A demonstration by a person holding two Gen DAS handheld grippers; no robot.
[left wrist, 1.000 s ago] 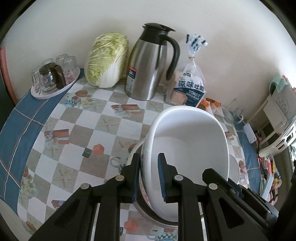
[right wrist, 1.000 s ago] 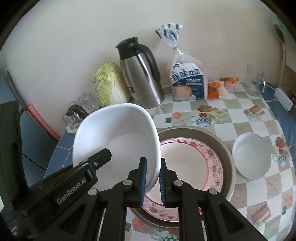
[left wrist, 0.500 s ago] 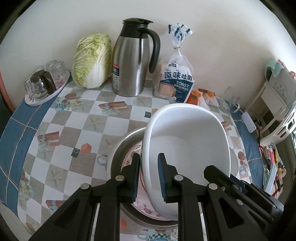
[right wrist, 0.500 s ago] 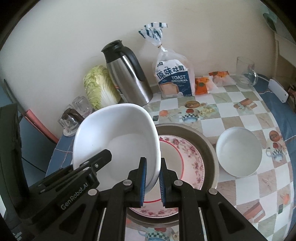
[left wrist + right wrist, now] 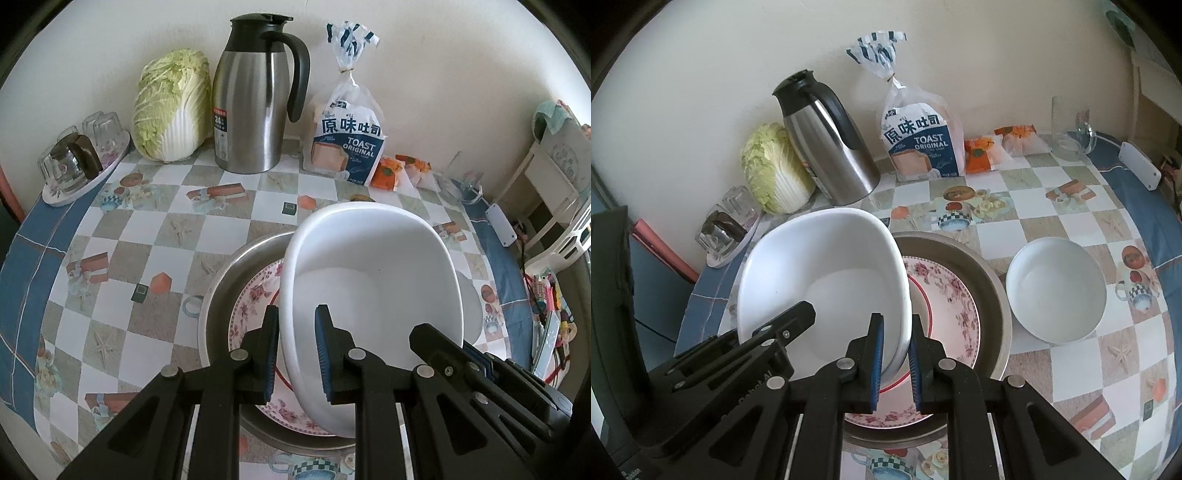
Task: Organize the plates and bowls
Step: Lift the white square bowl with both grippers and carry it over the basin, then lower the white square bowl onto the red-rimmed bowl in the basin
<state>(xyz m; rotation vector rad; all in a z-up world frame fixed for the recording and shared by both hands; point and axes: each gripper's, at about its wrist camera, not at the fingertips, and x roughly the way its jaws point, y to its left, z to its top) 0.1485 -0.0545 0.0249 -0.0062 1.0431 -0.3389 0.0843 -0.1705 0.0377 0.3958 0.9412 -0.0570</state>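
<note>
Both grippers hold one large white bowl by opposite sides of its rim. My left gripper is shut on its left rim, and my right gripper is shut on the right rim of the same white bowl. The bowl hangs tilted just above a floral plate that lies inside a wide metal basin. The floral plate and metal basin show under the bowl in the left wrist view too. A smaller white bowl sits on the table to the right of the basin.
Along the back wall stand a cabbage, a steel thermos jug, a bag of toast and orange snack packets. A tray of upturned glasses is at the far left. An empty glass stands at the back right.
Both grippers carried the large white bowl rightward and slightly down; it now hangs more squarely over the floral plate and basin. The grips stayed the same.
</note>
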